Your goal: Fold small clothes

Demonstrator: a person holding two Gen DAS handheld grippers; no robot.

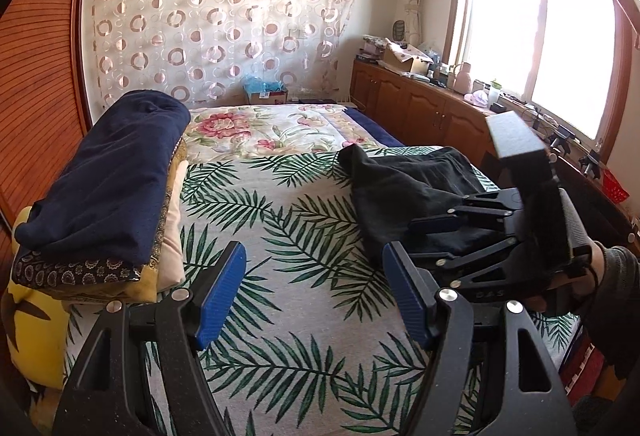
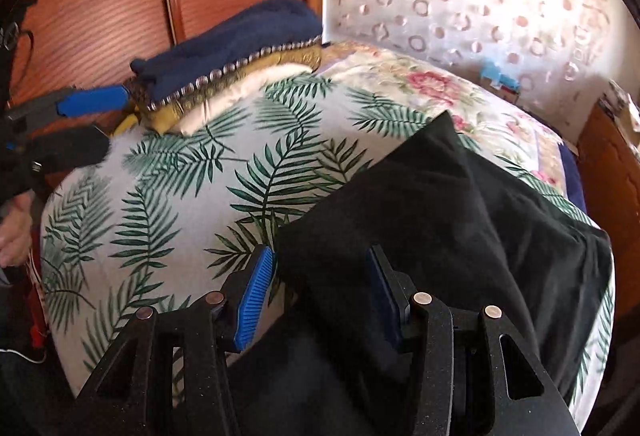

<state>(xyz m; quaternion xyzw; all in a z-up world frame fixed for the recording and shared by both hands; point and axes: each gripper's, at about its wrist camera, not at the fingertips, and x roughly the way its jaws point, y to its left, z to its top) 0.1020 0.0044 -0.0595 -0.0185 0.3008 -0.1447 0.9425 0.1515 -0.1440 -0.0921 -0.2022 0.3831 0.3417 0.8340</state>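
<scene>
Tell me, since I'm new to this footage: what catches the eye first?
The palm-leaf sheet covering the bed, then the black garment lying on its right side with the right tool open over its near edge. A folded stack topped by a navy cloth sits at the left, and the left tool is open and empty.

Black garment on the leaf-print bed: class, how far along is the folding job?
Done: a stack of folded clothes, navy piece on top, sits at the bed's edge. In hand: the right gripper is over the black garment, jaws apart, not pinching. Left: that garment lies rumpled, unfolded; the left gripper hangs open over bare bedspread.
</scene>
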